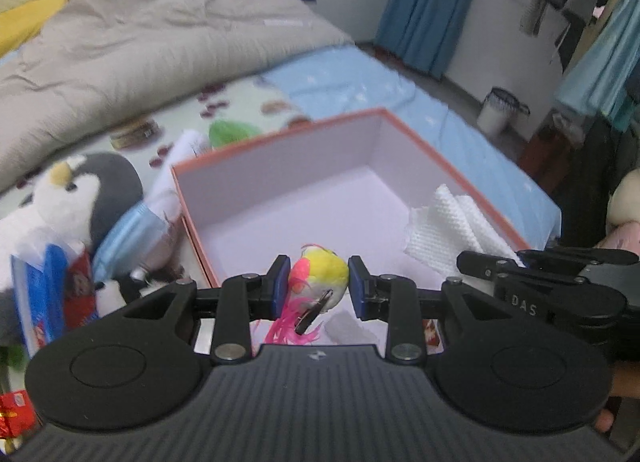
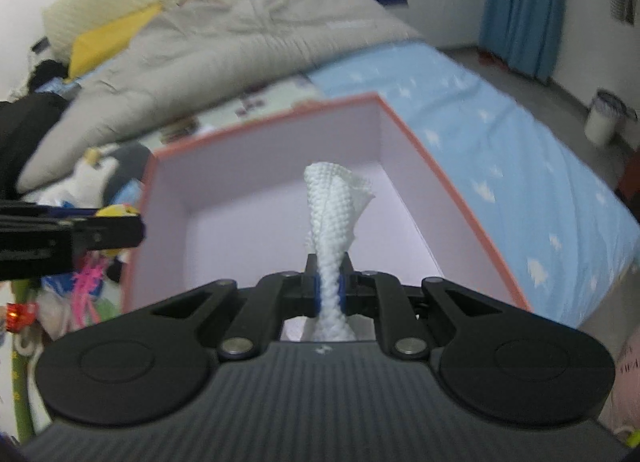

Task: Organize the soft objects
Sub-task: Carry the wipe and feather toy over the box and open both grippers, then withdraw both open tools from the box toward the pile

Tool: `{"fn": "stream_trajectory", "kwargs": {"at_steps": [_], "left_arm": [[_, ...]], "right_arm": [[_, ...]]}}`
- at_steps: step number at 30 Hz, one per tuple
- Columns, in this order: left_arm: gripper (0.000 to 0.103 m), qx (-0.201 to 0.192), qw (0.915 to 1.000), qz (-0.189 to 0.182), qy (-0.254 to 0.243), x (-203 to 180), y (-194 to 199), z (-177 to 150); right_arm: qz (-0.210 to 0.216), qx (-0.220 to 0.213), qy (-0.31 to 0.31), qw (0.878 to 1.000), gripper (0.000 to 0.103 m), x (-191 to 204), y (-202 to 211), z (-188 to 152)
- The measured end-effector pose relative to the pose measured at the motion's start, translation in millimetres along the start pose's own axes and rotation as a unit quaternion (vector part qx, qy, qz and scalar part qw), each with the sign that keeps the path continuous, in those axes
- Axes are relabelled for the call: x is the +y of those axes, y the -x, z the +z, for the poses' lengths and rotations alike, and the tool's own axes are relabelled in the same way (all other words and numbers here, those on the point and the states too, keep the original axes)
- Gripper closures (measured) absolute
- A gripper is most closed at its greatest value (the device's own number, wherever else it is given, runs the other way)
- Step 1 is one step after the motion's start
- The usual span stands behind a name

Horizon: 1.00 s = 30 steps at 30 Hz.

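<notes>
In the left wrist view, the left gripper point(image 1: 318, 282) pinches a small yellow and pink plush toy point(image 1: 320, 278) between its blue fingers point(image 1: 280, 282), holding it at the near wall of the open box point(image 1: 280, 166). The box stands on the bed point(image 1: 400, 82) and its floor looks bare, so nothing seems packed yet. A plush penguin point(image 1: 80, 198) and a light blue soft item point(image 1: 128, 234) lie on the bed just left of the box, so more is waiting there. The right gripper point(image 1: 520, 262) enters from the right with a white waffle cloth point(image 1: 452, 222) over the box's near right corner.

In the right wrist view, the right gripper point(image 2: 328, 290) has its fingers pressed tight on the white waffle cloth point(image 2: 332, 222), which sticks up twisted in front of the box point(image 2: 260, 182) interior. Here too the floor shows empty.

My judgement: the task is early, with two items carried to the box and neither released.
</notes>
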<state>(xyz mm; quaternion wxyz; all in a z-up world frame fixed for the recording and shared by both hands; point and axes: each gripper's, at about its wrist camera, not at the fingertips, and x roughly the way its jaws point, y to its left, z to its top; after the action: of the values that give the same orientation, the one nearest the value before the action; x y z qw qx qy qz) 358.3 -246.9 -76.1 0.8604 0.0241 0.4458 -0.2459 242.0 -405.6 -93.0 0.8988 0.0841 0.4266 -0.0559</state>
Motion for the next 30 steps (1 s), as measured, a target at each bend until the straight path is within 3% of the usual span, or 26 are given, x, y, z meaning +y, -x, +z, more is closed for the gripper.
{"fn": "stream_trajectory", "kwargs": {"at_steps": [8, 10, 12, 13, 24, 30], "left_arm": [[0.066, 0.027, 0.9996, -0.005, -0.008, -4, -19, -9], [0.061, 0.029, 0.9995, -0.006, -0.009, -5, -19, -9], [0.054, 0.027, 0.9996, -0.007, -0.007, -5, -16, -9], [0.052, 0.024, 0.9997, -0.009, -0.006, -5, -12, -9], [0.051, -0.050, 0.9980, -0.034, 0.014, 2, 62, -8], [0.051, -0.104, 0.9945, -0.006, -0.009, 5, 116, -20]], "right_arm": [[-0.006, 0.031, -0.016, 0.999, 0.088, -14, -20, -15], [-0.008, 0.035, -0.018, 0.999, 0.081, -15, -21, -16], [-0.007, 0.036, -0.020, 0.999, 0.057, -17, -19, -16], [-0.007, 0.033, -0.022, 0.999, 0.054, -18, -17, -16], [0.011, -0.067, -0.030, 0.997, 0.054, -12, 49, -5], [0.031, -0.126, -0.008, 0.992, 0.054, 9, 95, -1]]}}
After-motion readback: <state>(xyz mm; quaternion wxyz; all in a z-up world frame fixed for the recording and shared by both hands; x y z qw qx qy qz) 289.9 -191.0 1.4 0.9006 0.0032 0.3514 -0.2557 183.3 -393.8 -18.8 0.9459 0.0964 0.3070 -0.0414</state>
